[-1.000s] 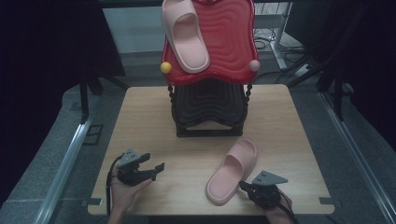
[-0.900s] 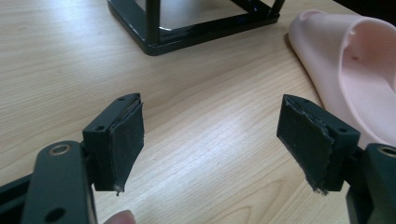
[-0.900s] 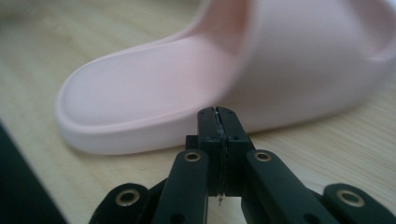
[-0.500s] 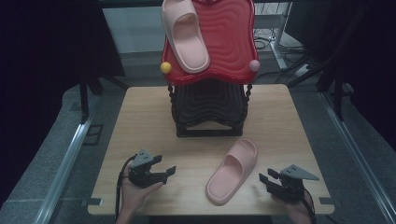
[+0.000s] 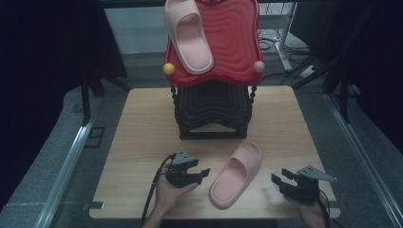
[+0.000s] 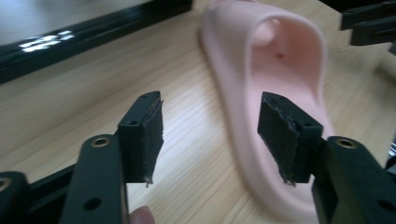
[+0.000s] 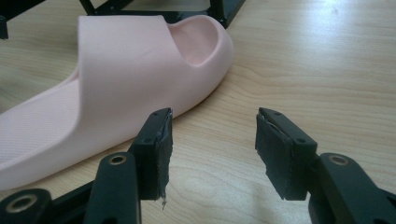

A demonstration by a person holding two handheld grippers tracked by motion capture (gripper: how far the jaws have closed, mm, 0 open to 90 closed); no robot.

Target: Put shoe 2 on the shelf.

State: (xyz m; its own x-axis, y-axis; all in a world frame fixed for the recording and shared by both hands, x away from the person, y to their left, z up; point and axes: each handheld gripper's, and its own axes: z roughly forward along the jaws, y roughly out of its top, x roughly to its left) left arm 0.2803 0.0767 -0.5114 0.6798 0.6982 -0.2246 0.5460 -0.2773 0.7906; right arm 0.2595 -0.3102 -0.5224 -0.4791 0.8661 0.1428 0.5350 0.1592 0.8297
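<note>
While both jaws gape, each tool (image 5: 202,175) (image 5: 280,181) flanks the slipper (image 5: 236,174).

Heel of the pink slipper (image 7: 56,126) cut off at the right gripper view's left edge. Toe of the slipper blurred and cropped at the left gripper view's top. Behind the slipper, lower tiers of the black rack (image 5: 213,111) hidden under its red top shelf (image 5: 233,42).
</note>
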